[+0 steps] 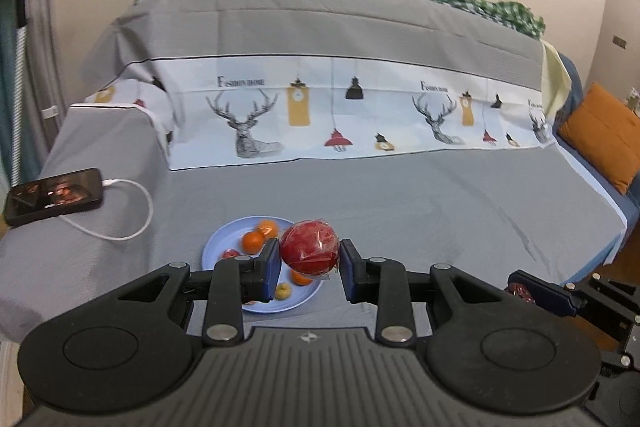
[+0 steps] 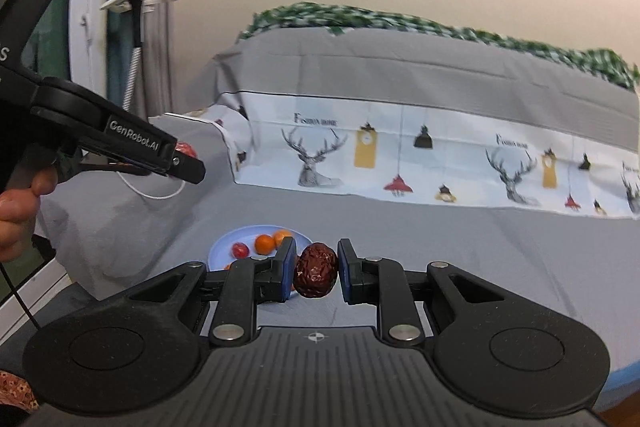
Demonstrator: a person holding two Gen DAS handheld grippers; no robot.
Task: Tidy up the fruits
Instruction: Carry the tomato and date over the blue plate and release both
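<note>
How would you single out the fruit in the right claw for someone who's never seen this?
Start at the grey-covered sofa and find the round pale-blue plate of small orange and red fruits on its seat. Just above the plate's right edge, the right claw is shut on a dark brown, wrinkled, egg-shaped dried date. It is the only shrivelled, matte fruit; the left claw's plastic-wrapped red apple is glossy and larger.

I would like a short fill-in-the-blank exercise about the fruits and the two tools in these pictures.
1. The left tool holds a red fruit wrapped in clear ____.
2. The right tool is shut on a wrinkled dark ____ fruit.
3. The oranges lie on a light ____ plate.

Missing words: plastic; brown; blue
</note>
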